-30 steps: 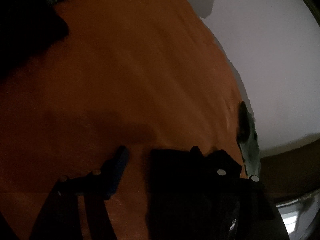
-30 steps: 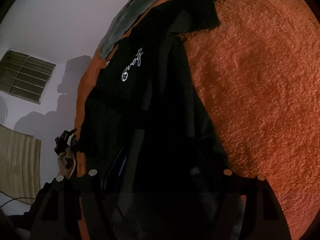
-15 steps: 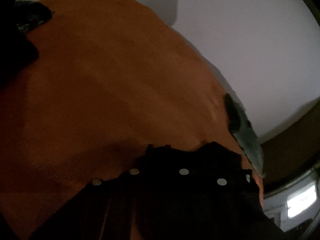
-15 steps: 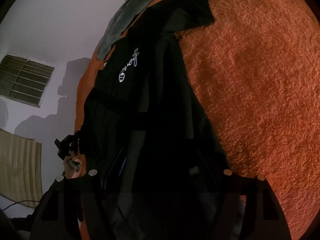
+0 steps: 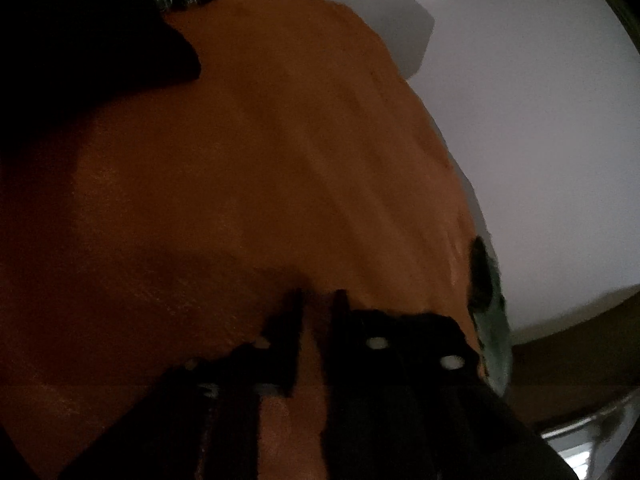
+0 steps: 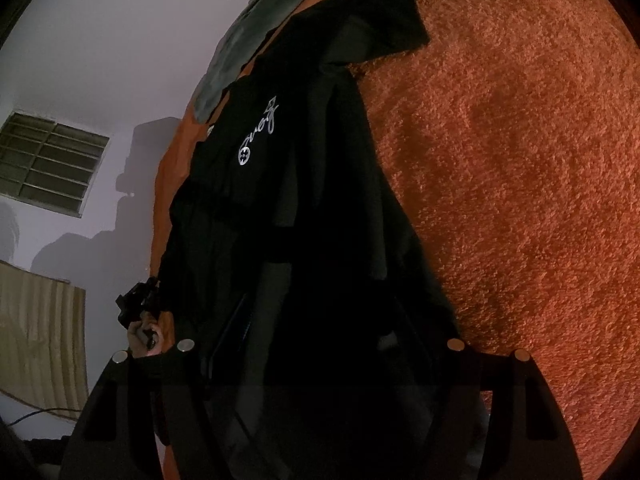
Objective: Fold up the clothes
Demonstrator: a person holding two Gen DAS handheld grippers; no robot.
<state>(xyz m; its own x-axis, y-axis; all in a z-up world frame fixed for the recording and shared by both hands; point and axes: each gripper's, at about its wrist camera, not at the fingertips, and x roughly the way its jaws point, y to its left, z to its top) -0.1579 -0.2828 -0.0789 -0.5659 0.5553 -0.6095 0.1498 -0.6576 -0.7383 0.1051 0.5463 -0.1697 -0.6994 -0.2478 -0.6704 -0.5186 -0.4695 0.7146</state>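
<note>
Shirt (image 6: pixel 304 208), black with white script print, lies spread on the orange blanket (image 6: pixel 520 160); we use it as landmark. Right gripper (image 6: pixel 320 360) sits at the shirt's near edge, fingers set wide apart, with dark cloth draped between them; whether they pinch it we cannot tell. Left gripper (image 5: pixel 316 308) hovers over bare blanket (image 5: pixel 280 160), fingers with a narrow gap and orange showing through, nothing between them. Its view catches a shirt corner (image 5: pixel 100 40) at upper left. Grey cloth (image 6: pixel 256 32) lies just beyond the shirt's far edge, by the white wall (image 6: pixel 100 40).
</note>
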